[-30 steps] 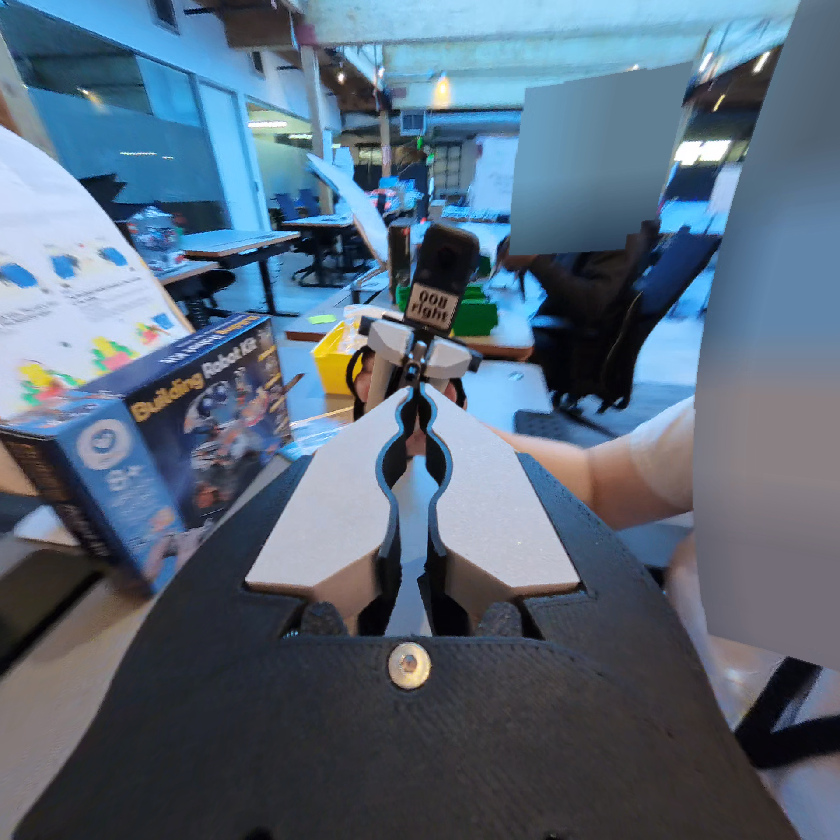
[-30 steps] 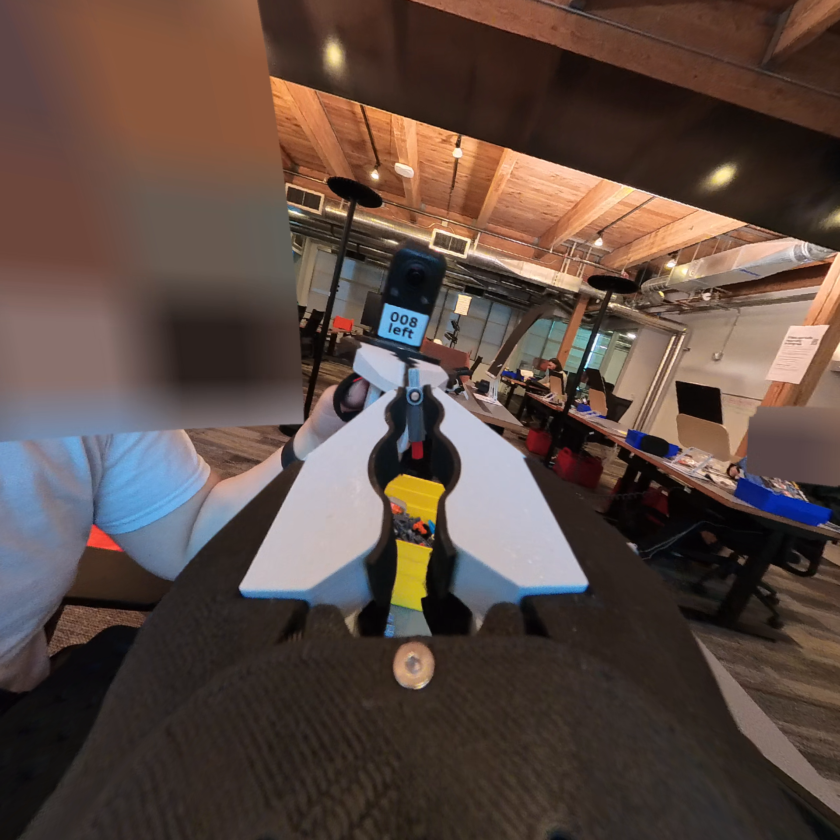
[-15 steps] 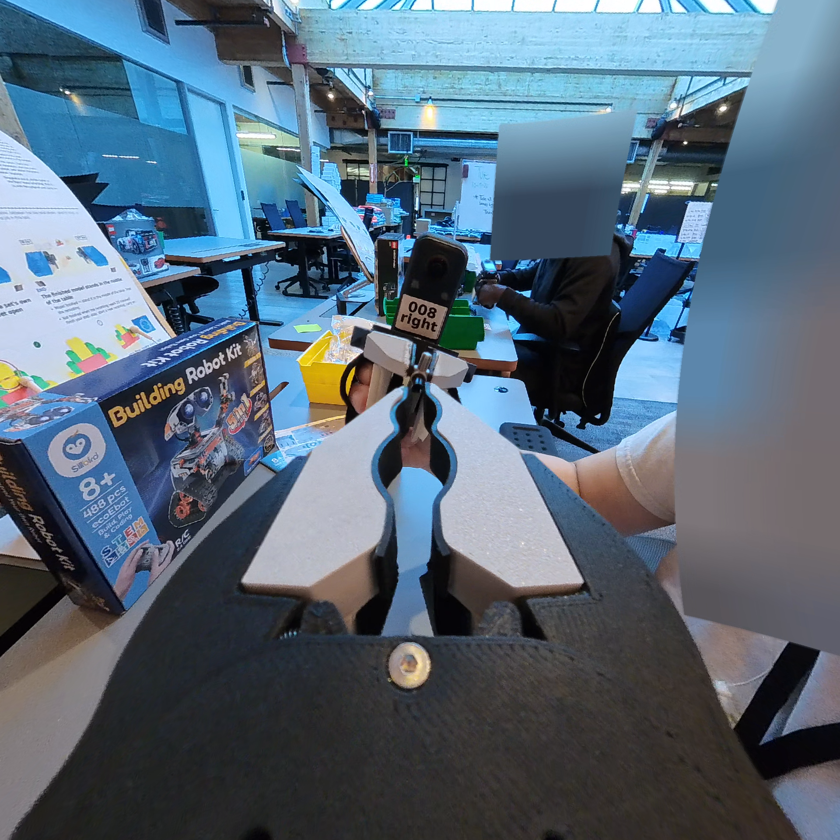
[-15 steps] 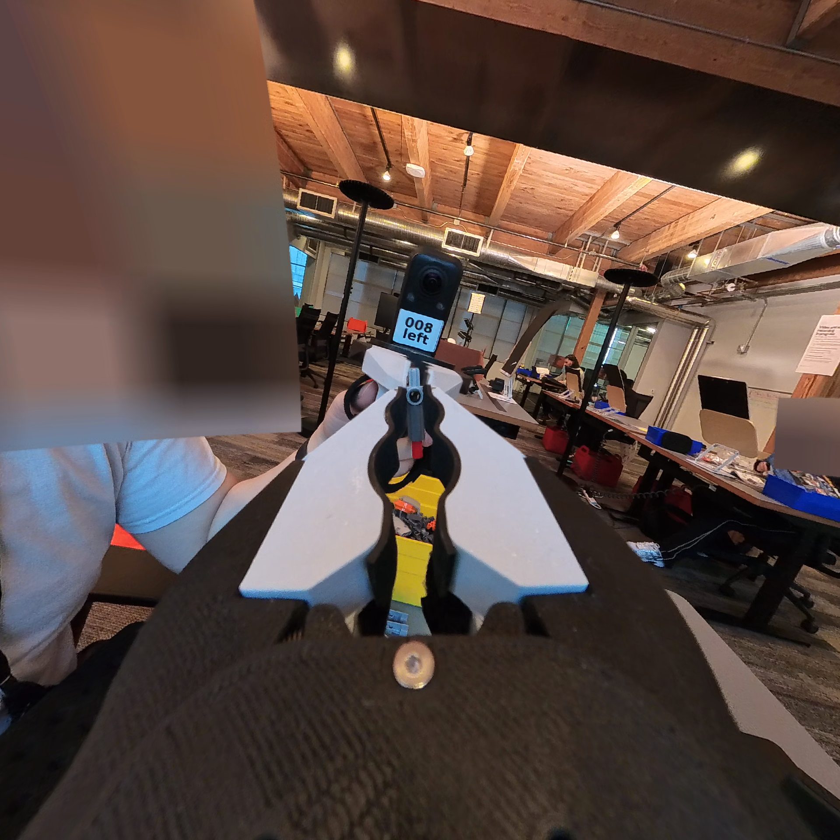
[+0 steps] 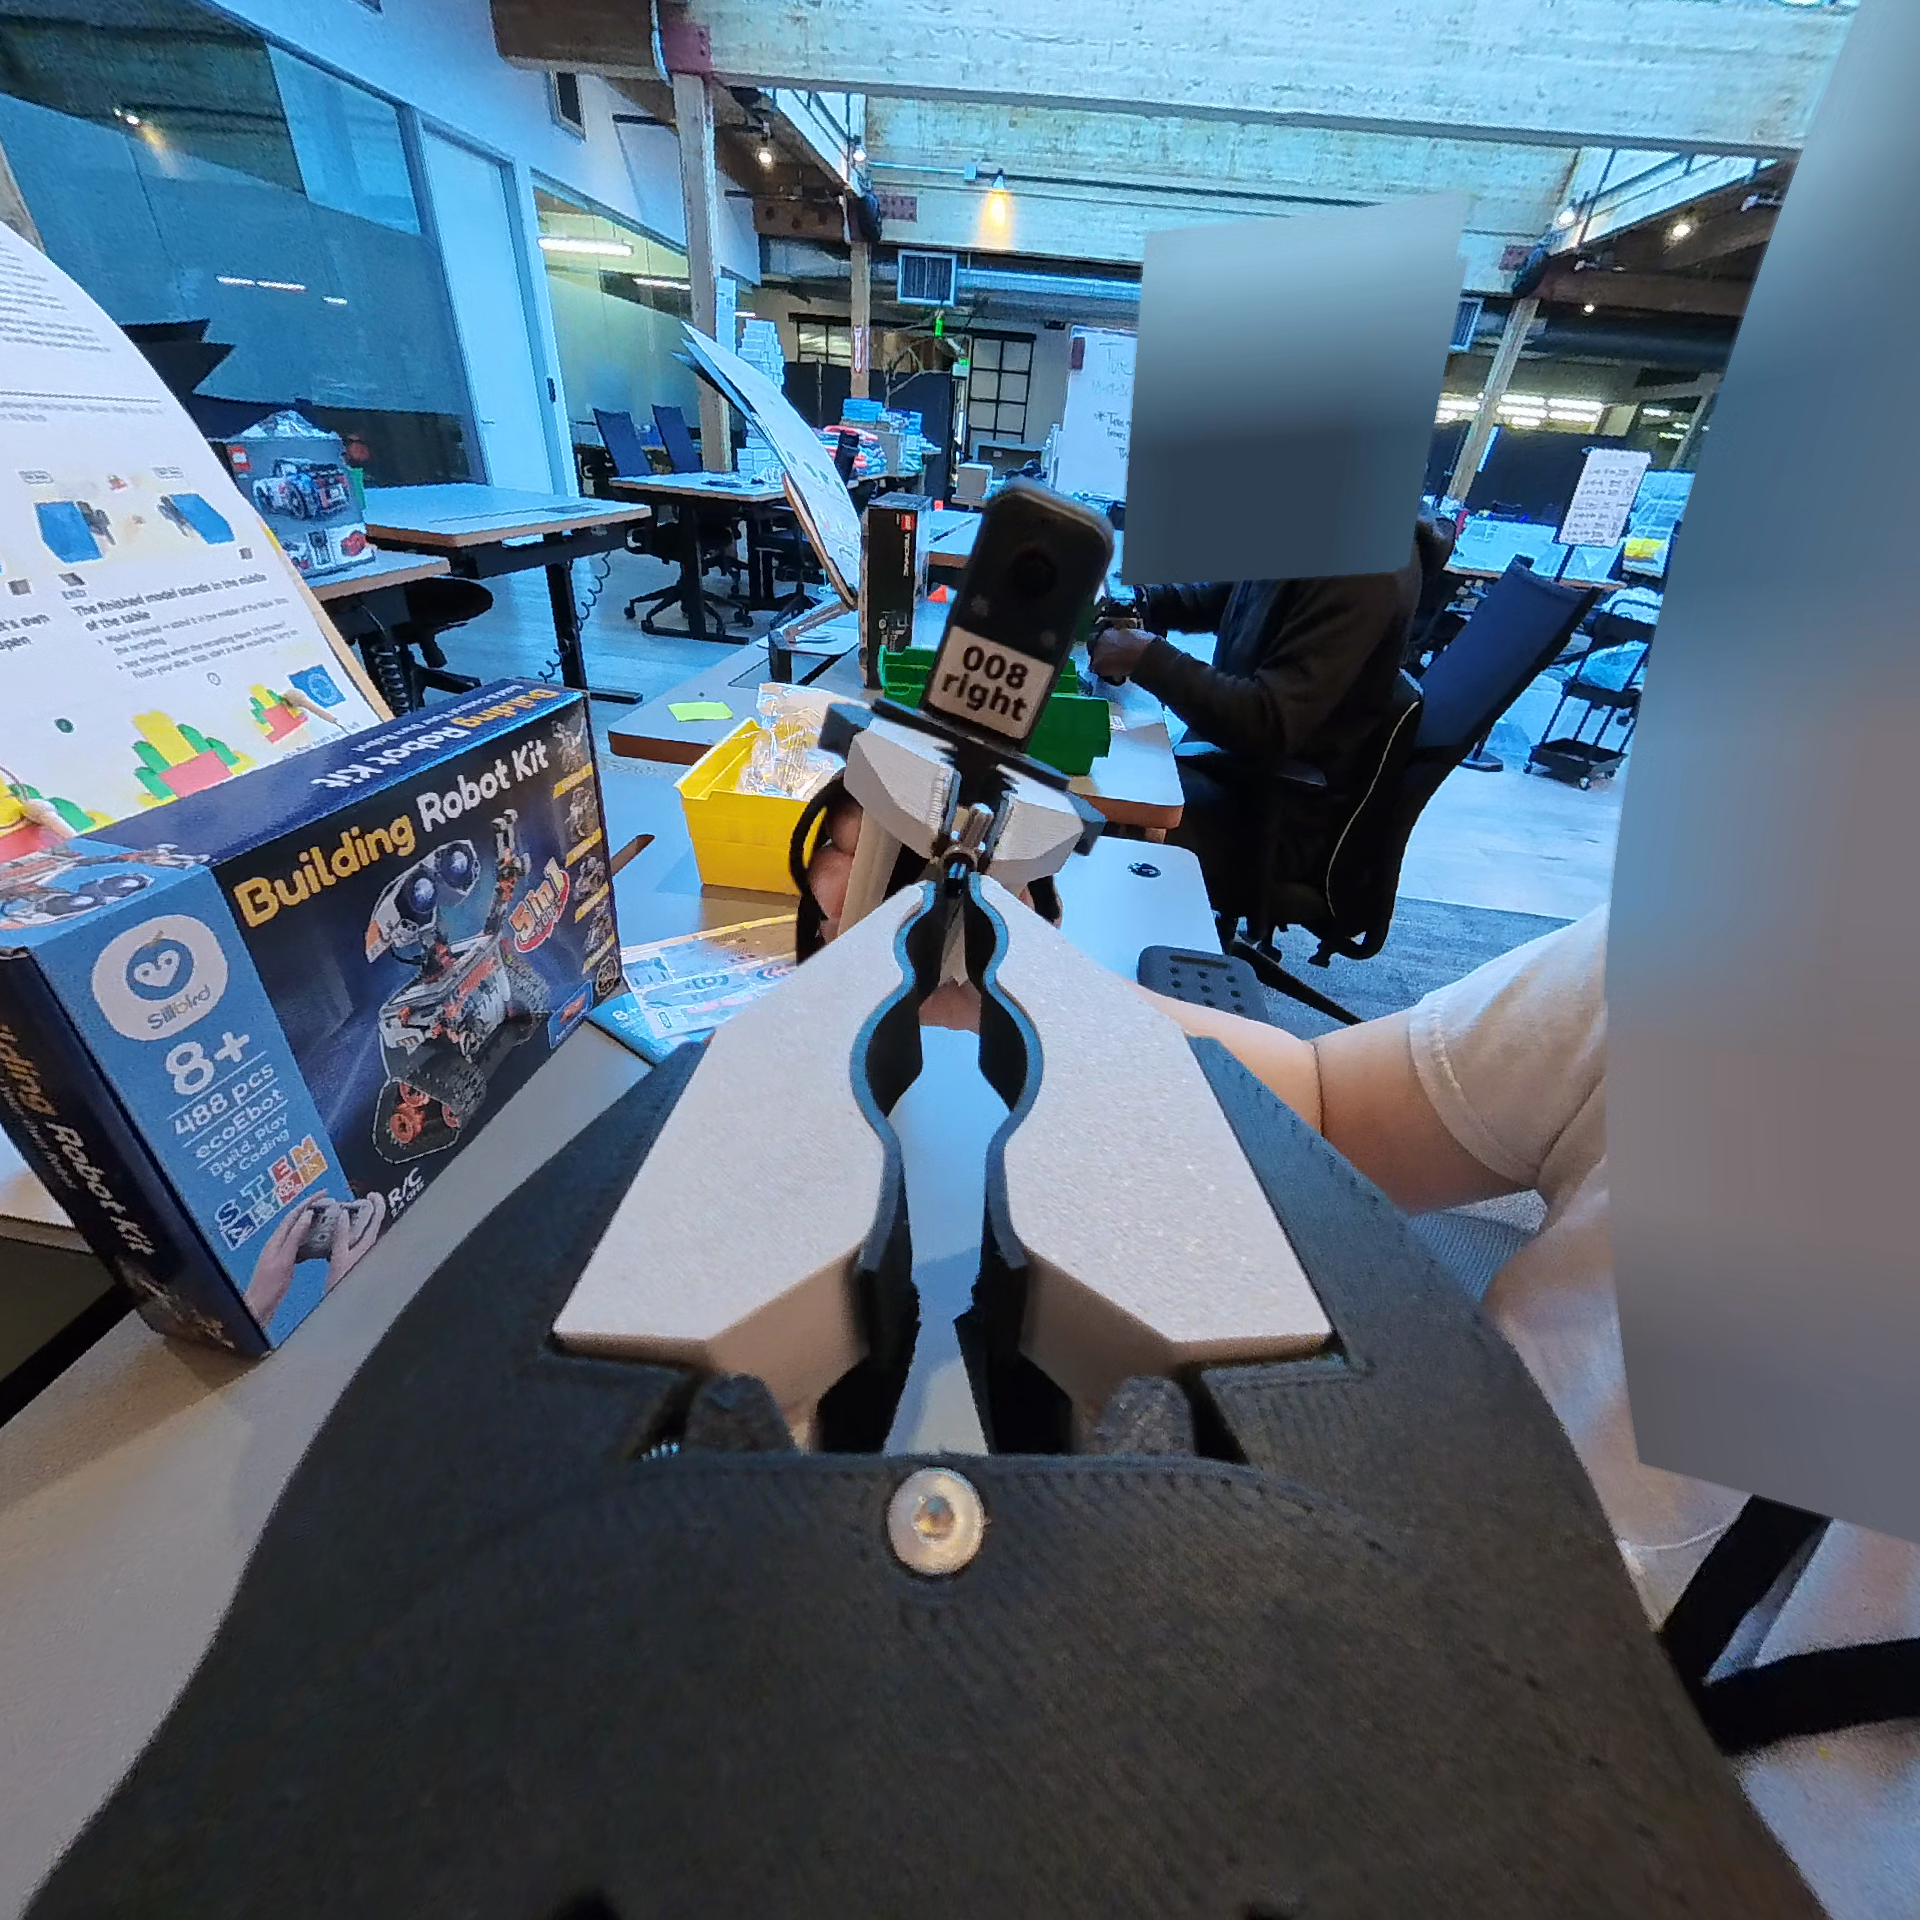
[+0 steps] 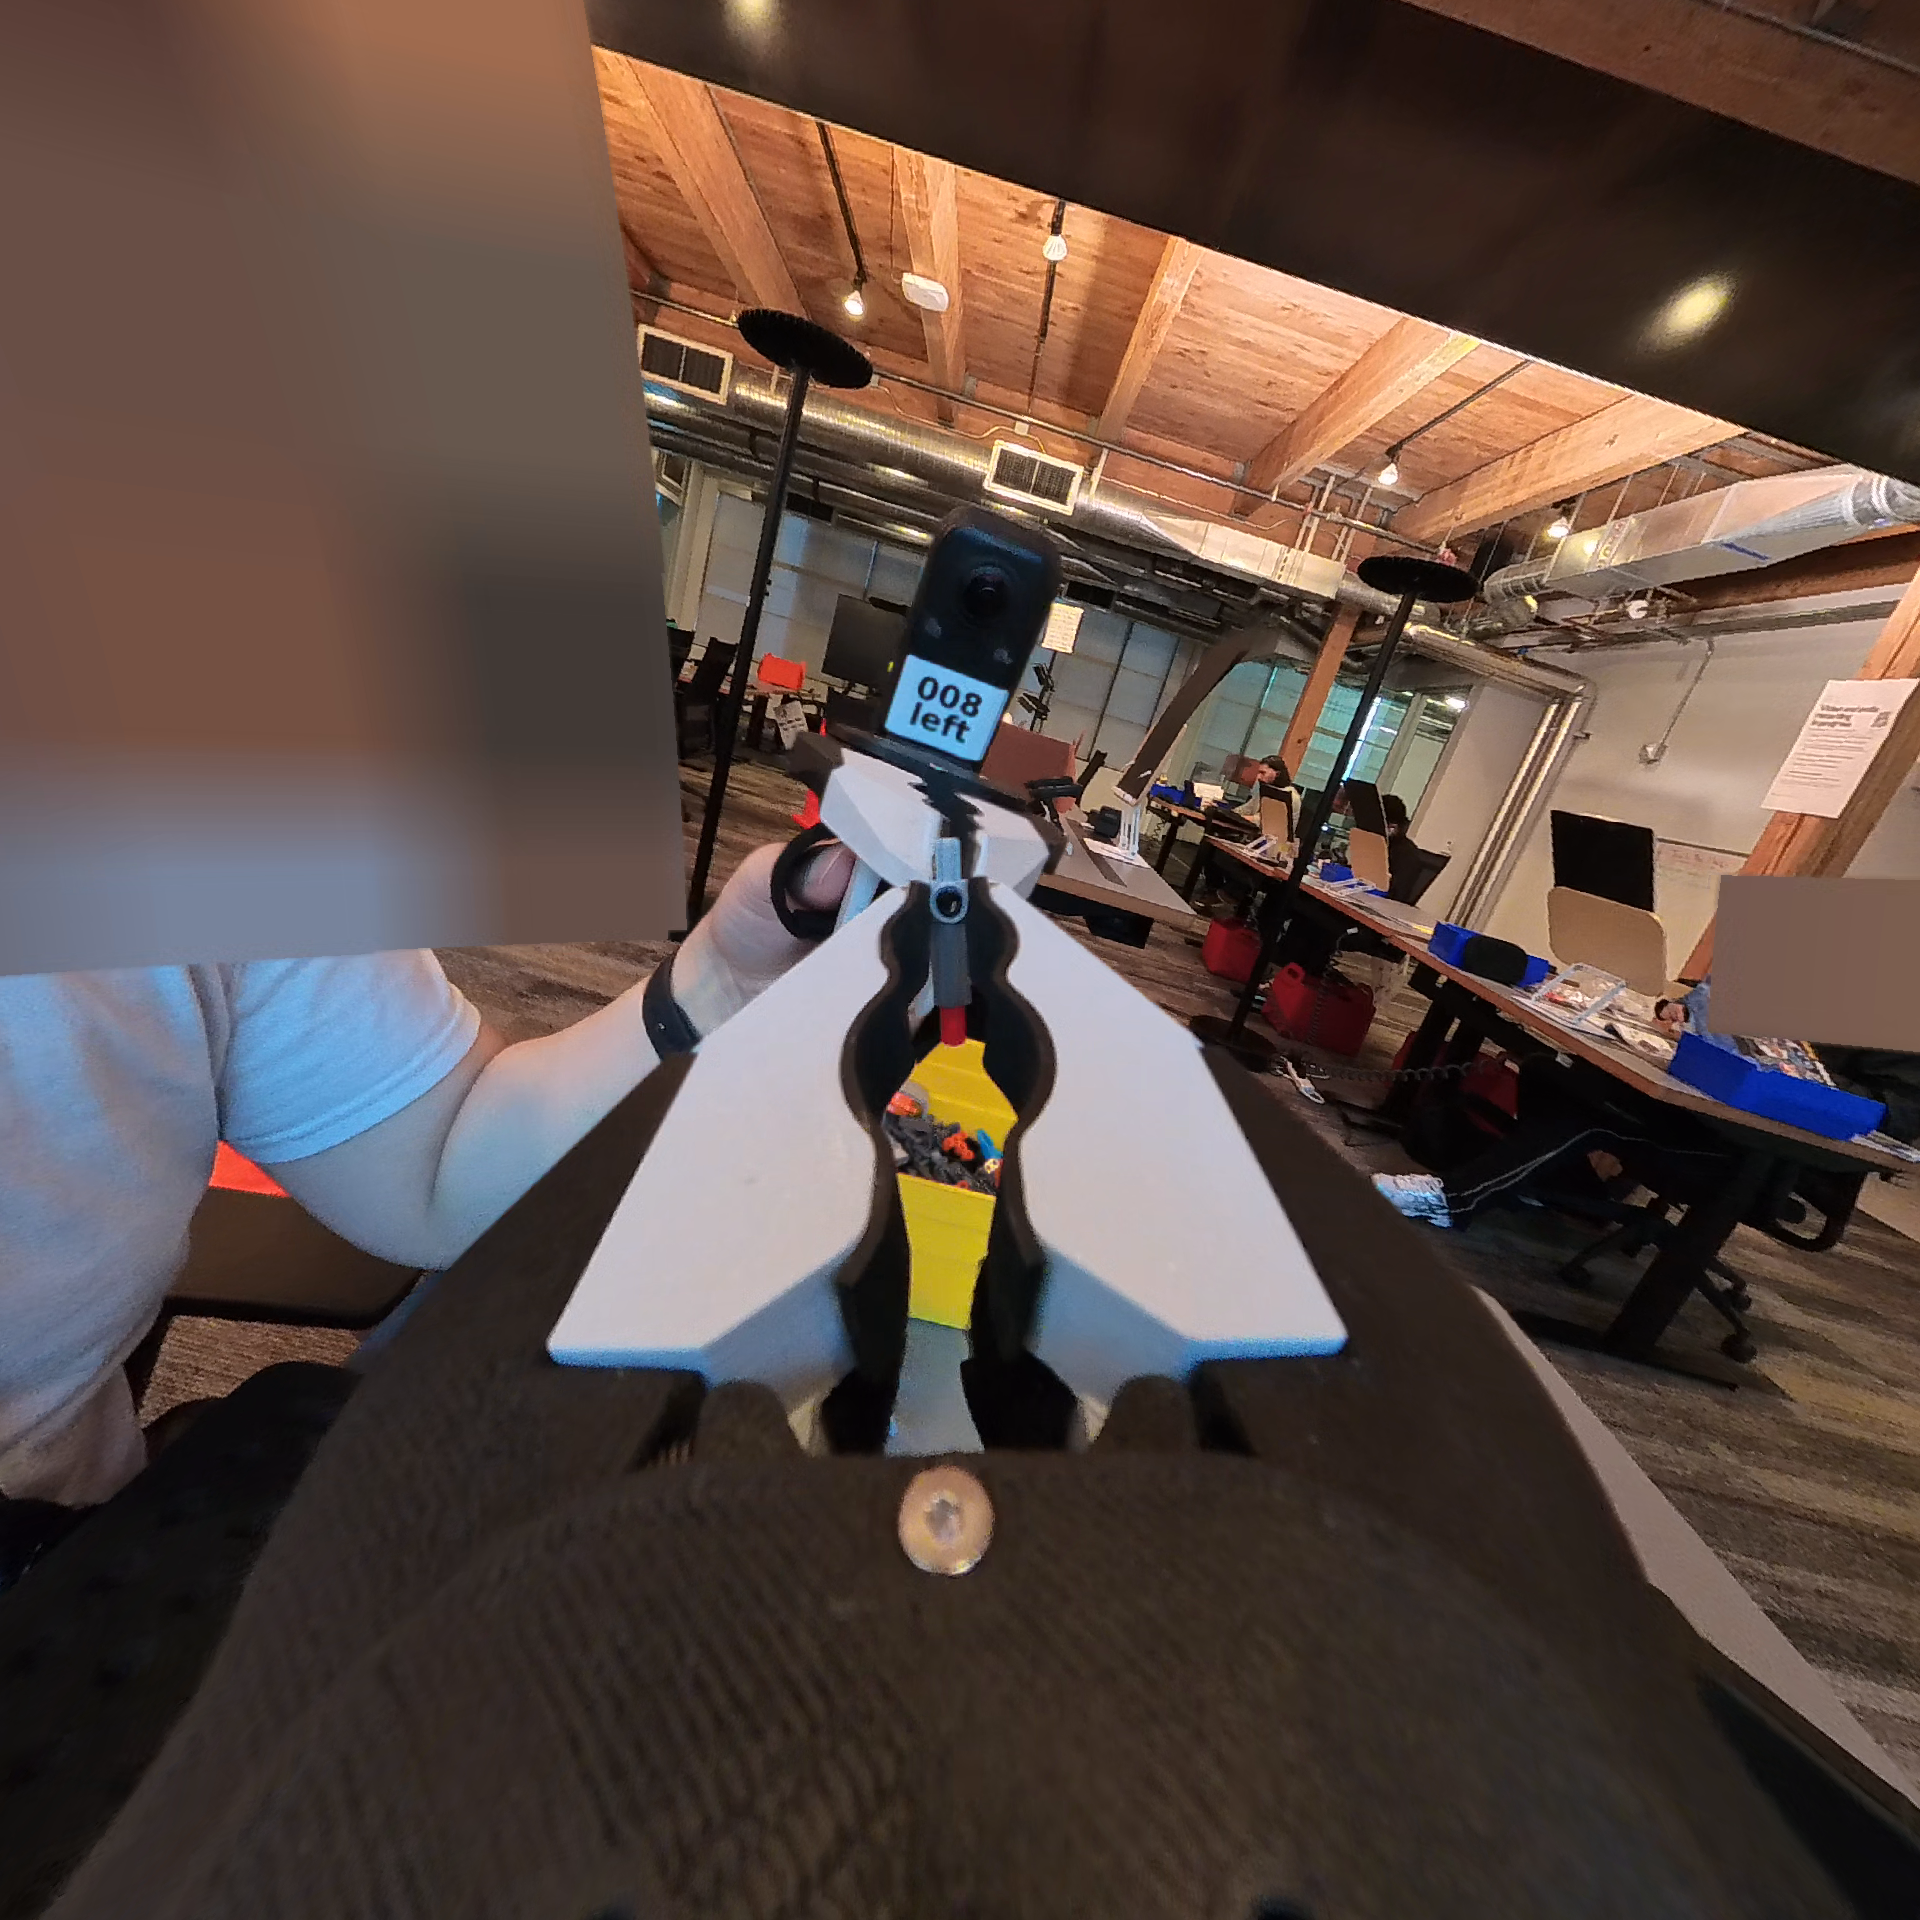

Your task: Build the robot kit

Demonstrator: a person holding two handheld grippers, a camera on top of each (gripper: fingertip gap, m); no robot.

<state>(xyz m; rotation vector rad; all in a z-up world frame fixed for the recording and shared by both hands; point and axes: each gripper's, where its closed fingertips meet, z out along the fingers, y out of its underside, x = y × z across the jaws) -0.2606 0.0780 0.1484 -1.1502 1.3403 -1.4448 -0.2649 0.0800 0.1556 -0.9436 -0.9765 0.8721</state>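
Observation:
My two grippers point at each other, tip to tip, held in the air above a pale table (image 5: 135, 1507). My left gripper (image 5: 948, 896) is shut at its tips, which meet the tips of my right gripper (image 5: 961, 821). A small grey part (image 5: 971, 834) sits where they meet. In the right wrist view my right gripper (image 6: 943, 896) is shut on this small grey part (image 6: 951, 966), which has a red end hanging down between the fingers. My left gripper (image 6: 948, 847) faces it, held by a hand.
A blue robot-kit box (image 5: 312, 997) and a printed instruction sheet (image 5: 125, 582) stand to the left. A yellow bin (image 5: 732, 821) of clear bags sits behind. Another yellow bin (image 6: 940, 1236) of small parts lies below the grippers. A person in dark clothes (image 5: 1278, 707) sits at a far desk. My left and right fingertips are right by each other.
Both grippers stay shut and tip to tip. The left view has steadied and swung slightly. The right view has tilted a little, showing more of the yellow bin below.

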